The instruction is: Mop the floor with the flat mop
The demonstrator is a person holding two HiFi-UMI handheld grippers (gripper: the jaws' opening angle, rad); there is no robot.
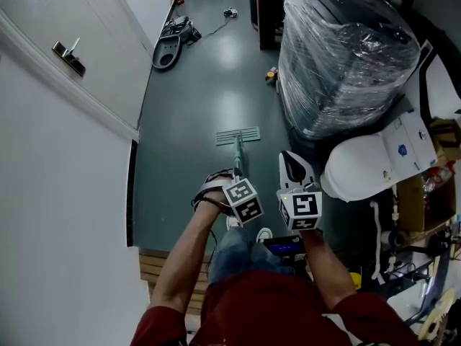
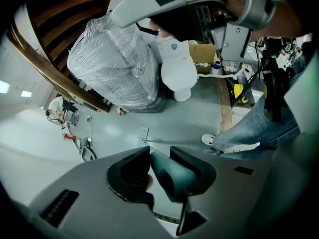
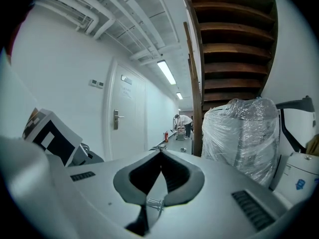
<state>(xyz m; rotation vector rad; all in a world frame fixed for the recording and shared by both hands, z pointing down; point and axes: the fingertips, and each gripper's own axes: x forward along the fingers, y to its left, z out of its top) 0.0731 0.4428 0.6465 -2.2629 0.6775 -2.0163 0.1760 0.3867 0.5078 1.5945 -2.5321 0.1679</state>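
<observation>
Flat mop [image 1: 238,136] lay with its pale rectangular head flat on the grey-green floor [image 1: 202,92], a little ahead of the person's feet and just left of the base of a plastic-wrapped stack [image 1: 346,49], apart from it. Its thin handle [image 1: 238,157] ran back from the head to the left gripper [image 1: 232,184]. In the left gripper view the dark jaws were closed round the teal end of that handle [image 2: 172,176], one pad pressed against each side of it, and the mop's head [image 2: 143,135] showed small on the floor beyond.

The right gripper [image 1: 289,161] hung just beside the left one, touching neither it nor the mop. Its own view had the two jaws brought together until the tips met [image 3: 159,153], with nothing caught between them, and it looked along a corridor.

A white shoe [image 1: 264,233] stood on the floor below the grippers. To the left was a white door [image 1: 68,56] with a metal lever. A wooden staircase [image 3: 234,39] climbed above the wrapped stack, and far down the corridor a person [image 3: 184,121] was bent over something too small to make out.
</observation>
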